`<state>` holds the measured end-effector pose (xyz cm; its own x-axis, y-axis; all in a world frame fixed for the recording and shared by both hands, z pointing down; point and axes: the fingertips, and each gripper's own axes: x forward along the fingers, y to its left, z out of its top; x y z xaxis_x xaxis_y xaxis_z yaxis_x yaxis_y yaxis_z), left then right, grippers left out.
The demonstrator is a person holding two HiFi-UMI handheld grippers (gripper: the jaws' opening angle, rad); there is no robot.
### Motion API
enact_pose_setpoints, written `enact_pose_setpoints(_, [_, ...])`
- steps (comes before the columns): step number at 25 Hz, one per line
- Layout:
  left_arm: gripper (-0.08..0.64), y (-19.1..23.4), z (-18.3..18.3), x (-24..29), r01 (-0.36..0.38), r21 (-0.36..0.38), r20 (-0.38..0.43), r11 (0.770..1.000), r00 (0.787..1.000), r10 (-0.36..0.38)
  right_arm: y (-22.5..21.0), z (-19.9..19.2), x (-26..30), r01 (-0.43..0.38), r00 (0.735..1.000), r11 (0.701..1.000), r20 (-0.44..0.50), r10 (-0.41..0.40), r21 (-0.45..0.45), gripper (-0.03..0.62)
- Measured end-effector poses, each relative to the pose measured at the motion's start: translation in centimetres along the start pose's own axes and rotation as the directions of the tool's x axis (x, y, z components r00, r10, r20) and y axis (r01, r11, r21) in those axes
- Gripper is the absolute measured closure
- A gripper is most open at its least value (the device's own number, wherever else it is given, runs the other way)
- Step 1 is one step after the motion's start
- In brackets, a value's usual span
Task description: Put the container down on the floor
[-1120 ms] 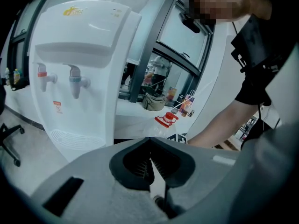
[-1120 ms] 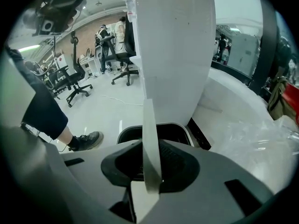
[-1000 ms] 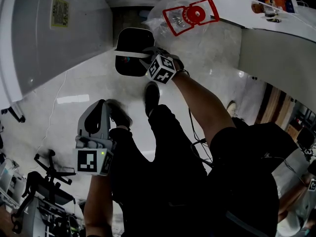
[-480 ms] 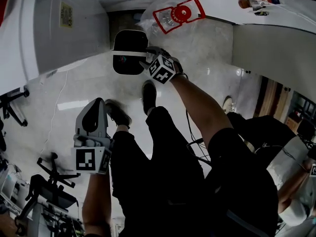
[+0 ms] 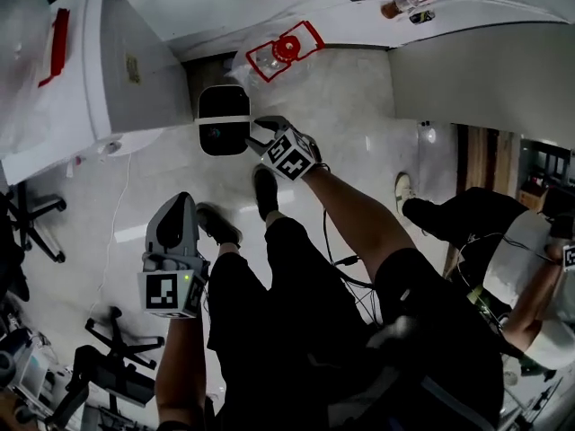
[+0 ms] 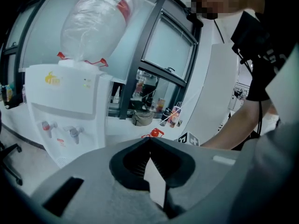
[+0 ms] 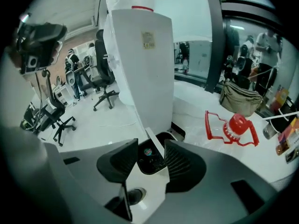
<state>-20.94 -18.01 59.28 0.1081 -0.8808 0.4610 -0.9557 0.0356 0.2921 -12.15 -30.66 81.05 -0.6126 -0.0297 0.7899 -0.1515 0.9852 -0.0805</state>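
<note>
Two jaws of the right gripper (image 5: 259,134) are standing spread after releasing the white waste bin (image 5: 223,119), now sitting on the floor (image 5: 359,106) just beyond them; placement appears complete. The left gripper (image 5: 176,207) is idling, pressed together, empty.

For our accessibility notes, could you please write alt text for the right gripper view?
The right tool is open at the rim of a white container on the floor, beside a water dispenser. A red-capped bottle lies nearby.

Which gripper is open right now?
The right gripper, by the black-and-white container on the floor: its fingers stand wide apart, gripping nothing. The left gripper has its fingers shut together.
</note>
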Motion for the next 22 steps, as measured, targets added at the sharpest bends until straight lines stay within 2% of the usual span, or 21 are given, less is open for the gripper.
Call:
enact_pose_setpoints(6, [0.549, -1.4, 3.4, -2.6, 0.037, 0.043, 0.033, 0.998, 0.999, -0.038, 1.2, 4.0, -6.8, 0.036, 0.995, 0.992, 0.094, -0.047, 0.118, 0.425])
enact_pose_setpoints(10, [0.549, -2.4, 5.4, -4.5, 0.057, 0.068, 0.049, 0.996, 0.997, -0.060, 1.6, 7.3, -11.6, 0.089, 0.981, 0.981, 0.155, -0.116, 0.175, 0.445])
enact_pose_setpoints(14, [0.549, -3.8, 8.8, -6.2, 0.074, 0.112, 0.095, 0.991, 0.992, -0.085, 1.0, 11.1, -16.7, 0.117, 0.956, 0.955, 0.231, -0.183, 0.271, 0.470])
enact_pose_setpoints(19, [0.549, -4.7, 11.6, -8.5, 0.101, 0.129, 0.123, 0.986, 0.985, -0.117, 2.2, 15.5, -22.1, 0.123, 0.921, 0.948, 0.321, -0.219, 0.293, 0.512])
enact_pose_setpoints(22, [0.548, -4.8, 13.2, -8.6, 0.114, 0.146, 0.152, 0.983, 0.979, -0.136, 2.4, 18.2, -25.1, 0.124, 0.890, 0.945, 0.387, -0.241, 0.302, 0.522])
